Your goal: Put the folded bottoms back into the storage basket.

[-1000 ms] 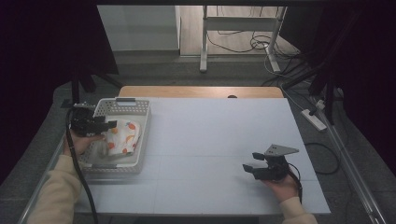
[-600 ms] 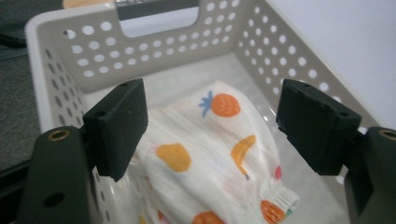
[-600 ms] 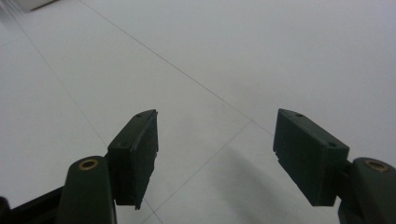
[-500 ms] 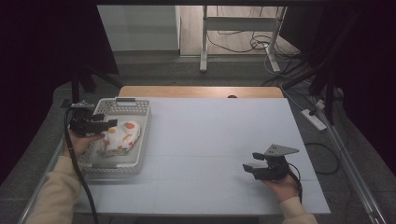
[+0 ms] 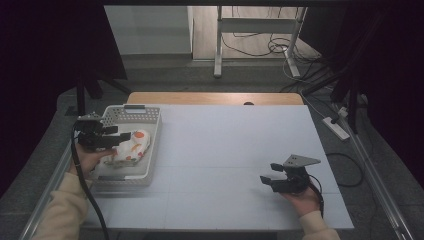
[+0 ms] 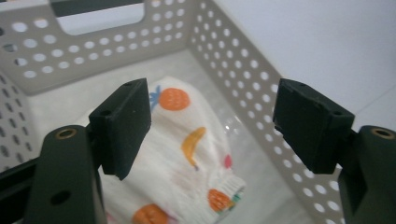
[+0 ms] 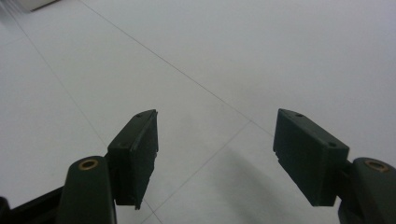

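Note:
A white cloth (image 5: 134,146) printed with oranges and bananas lies bunched in a white perforated basket (image 5: 132,111) at the table's left. My left gripper (image 5: 128,135) hovers over the basket, pointing right, just above the cloth. In the left gripper view the cloth (image 6: 187,140) lies beyond and below the open left gripper (image 6: 212,112). Its jaws have just been closing a little, with nothing pressed between the pads. My right gripper (image 5: 266,180) rests low at the table's front right, open. In the right gripper view the right gripper (image 7: 215,140) has bare table between its pads.
The basket wall (image 6: 243,70) stands close on the left gripper's right side. The white table (image 5: 225,140) stretches between the two hands. A wooden strip (image 5: 215,98) edges its far side, with stands and cables on the floor behind.
My left gripper has shifted slightly over the basket, and the cloth now looks more bunched. The right hand has stayed where it was.

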`<act>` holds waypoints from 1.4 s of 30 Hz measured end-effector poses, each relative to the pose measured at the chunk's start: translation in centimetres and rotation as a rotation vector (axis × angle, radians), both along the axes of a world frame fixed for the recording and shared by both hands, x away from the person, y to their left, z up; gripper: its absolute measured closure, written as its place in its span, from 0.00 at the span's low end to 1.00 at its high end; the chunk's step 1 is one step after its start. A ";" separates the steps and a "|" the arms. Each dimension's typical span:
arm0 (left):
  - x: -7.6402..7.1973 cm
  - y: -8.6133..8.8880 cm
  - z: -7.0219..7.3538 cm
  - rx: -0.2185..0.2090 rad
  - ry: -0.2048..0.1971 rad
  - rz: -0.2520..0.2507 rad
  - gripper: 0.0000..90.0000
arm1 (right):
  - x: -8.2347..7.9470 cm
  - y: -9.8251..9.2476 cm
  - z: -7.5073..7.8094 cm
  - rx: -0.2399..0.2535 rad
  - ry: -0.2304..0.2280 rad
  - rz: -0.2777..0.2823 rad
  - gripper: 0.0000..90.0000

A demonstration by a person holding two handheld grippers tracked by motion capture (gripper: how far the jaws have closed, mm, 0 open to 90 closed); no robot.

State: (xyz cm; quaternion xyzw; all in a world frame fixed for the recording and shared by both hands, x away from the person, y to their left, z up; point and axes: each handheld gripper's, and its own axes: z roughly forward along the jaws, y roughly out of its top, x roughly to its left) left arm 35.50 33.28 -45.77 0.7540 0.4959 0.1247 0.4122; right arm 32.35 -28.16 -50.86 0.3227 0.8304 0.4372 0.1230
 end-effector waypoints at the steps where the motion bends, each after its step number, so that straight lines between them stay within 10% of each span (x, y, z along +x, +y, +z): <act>1: -0.2 -0.2 0.0 -0.004 -0.003 -0.005 0.30 | 0.0 0.0 0.0 0.000 0.000 0.000 0.35; 18: -3.5 -3.7 -0.3 -0.101 -0.024 -0.087 0.30 | 0.5 -0.2 -0.1 0.024 0.006 0.011 0.34; 42: -8.1 -9.0 -1.5 -0.075 -0.093 -0.177 0.27 | -0.1 0.3 1.0 0.057 -0.038 0.042 0.35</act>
